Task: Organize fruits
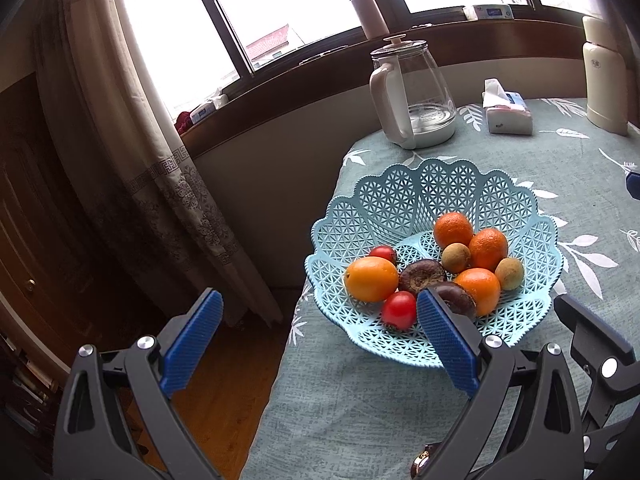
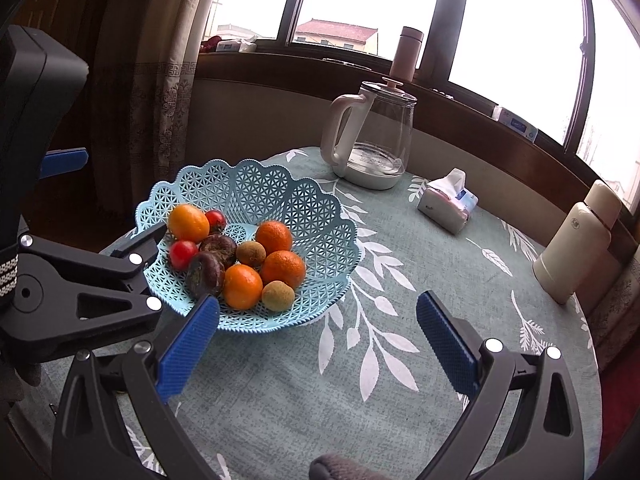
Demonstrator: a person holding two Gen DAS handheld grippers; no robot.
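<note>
A: Both your tools are spread wide, nothing between the pads. The left gripper [image 1: 320, 332] hangs off the table's left edge, its right pad low against the near rim of the blue basket [image 1: 404, 184]. The right gripper [image 2: 316, 340] hovers over bare cloth, just right of the same basket.

B: And the fruit?

A: All in the basket: four oranges, two small red fruits, two dark wrinkled ones, two brown-green ones, packed touching. No fruit lies on the tablecloth [image 2: 400, 360].

B: Risk?

A: Likely crowding. Your two tools sit close; the left one's frame nearly touches the basket rim in the right view. Reach in with both and you may knock frames or shove the light basket towards the edge, which is near on the left.

B: Anything else?

A: Round fruit rolls. Pinch the near red fruit [image 1: 399, 310] off-centre and it may squirt out, nudging the orange [image 1: 371, 279] beside it. The glass kettle [image 2: 374, 136] stands well behind; keep your sweep short.
</note>
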